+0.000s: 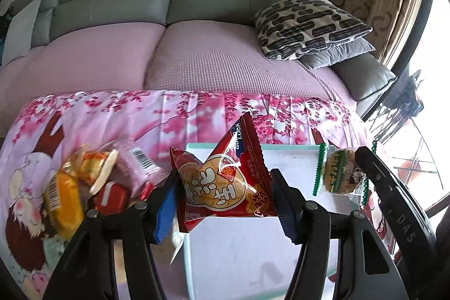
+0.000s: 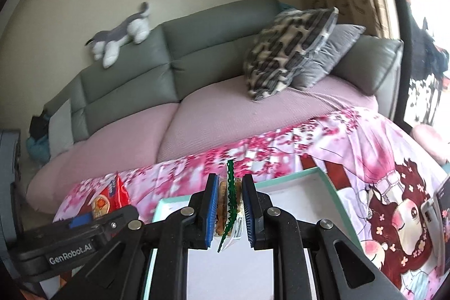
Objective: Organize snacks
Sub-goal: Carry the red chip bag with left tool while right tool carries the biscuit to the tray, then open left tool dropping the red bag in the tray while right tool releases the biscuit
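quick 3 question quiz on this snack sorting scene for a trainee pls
1. True or false: the left gripper holds the red foil snack packet.
2. What does the right gripper clamp? A) an orange cake B) the round biscuit in clear wrap with green zigzag edges C) nothing
3. What lies under both grippers?

Key
1. True.
2. B.
3. The shallow white box with mint-green rim, on the pink blossom-print cloth; the loose snack pile lies beside it.
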`<state>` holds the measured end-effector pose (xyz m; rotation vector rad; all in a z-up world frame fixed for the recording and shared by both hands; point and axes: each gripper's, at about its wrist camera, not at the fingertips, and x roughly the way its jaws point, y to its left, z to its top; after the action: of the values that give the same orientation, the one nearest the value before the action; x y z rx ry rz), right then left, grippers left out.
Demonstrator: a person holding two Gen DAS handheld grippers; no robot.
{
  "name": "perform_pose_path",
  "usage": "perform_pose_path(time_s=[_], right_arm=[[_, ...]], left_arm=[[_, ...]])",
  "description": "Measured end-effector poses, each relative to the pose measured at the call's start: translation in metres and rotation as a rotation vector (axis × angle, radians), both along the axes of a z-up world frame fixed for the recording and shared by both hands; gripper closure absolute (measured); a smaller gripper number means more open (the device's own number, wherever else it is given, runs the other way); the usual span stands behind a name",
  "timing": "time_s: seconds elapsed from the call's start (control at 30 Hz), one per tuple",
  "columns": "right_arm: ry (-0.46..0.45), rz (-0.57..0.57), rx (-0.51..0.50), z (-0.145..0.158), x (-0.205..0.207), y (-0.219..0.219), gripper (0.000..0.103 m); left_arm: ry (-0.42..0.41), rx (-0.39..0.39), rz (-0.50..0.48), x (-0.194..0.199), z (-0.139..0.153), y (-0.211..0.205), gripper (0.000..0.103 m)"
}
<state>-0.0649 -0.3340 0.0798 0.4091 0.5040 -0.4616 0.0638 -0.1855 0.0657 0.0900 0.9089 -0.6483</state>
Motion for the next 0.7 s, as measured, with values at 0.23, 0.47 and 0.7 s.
perform_pose_path(time_s=[0.23, 0.47, 0.7], right_arm=[[0.039, -0.067, -0.005, -0.016, 0.005, -0.025, 0.084], [0.064, -0.130, 0.043, -0.034, 0.001, -0.050, 0.084], [0.100, -0.155, 0.147, -0.049, -0.005, -0.067, 0.083]], left_arm=[[0.001, 0.020, -0.027, 0.013, -0.017, -0.029, 0.039], [0.006, 0.036, -0.031, 0.017, -0.028, -0.044, 0.037], [0.037, 0.060, 0.019, 0.020, -0.029, -0.037, 0.028]])
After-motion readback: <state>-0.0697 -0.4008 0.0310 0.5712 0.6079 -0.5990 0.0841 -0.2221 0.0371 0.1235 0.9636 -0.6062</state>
